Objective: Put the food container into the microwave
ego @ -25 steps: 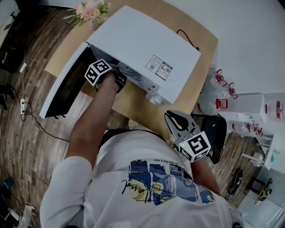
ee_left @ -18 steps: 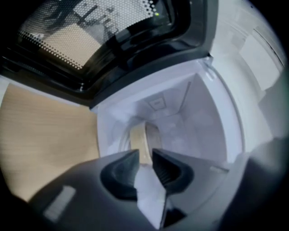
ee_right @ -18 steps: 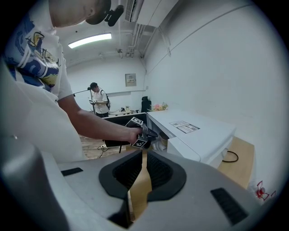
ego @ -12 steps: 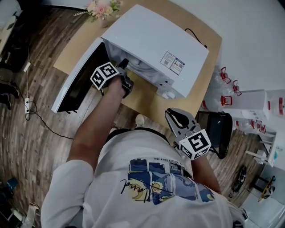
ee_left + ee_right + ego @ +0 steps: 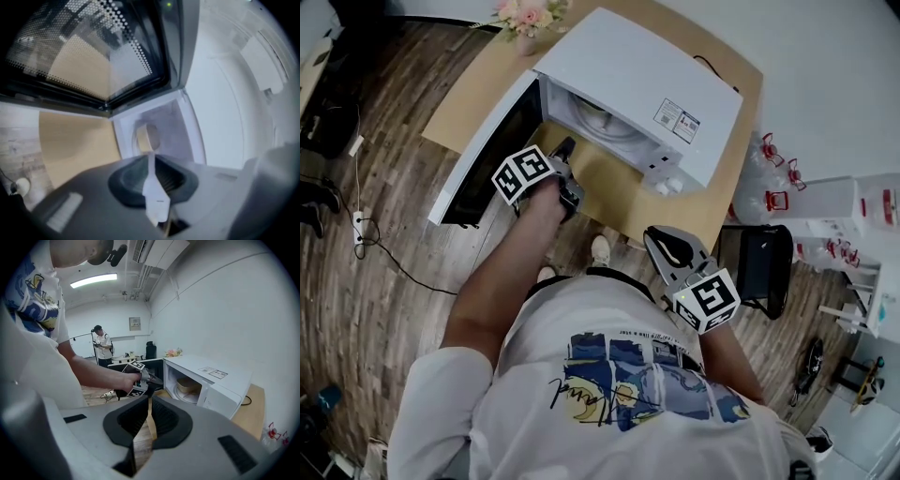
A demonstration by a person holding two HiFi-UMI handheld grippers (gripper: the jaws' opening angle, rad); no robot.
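Container sits inside the open microwave, likely light and stiff-walled, best pinched at its rim; left gripper and right gripper are both closed, empty.

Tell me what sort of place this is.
Probably a lab or studio room, not a home kitchen. The microwave sits alone on a plain wooden table. A strip light and exposed ducts run overhead, and another person stands at the back.

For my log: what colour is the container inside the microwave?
Tan; the food container shows best in the right gripper view.
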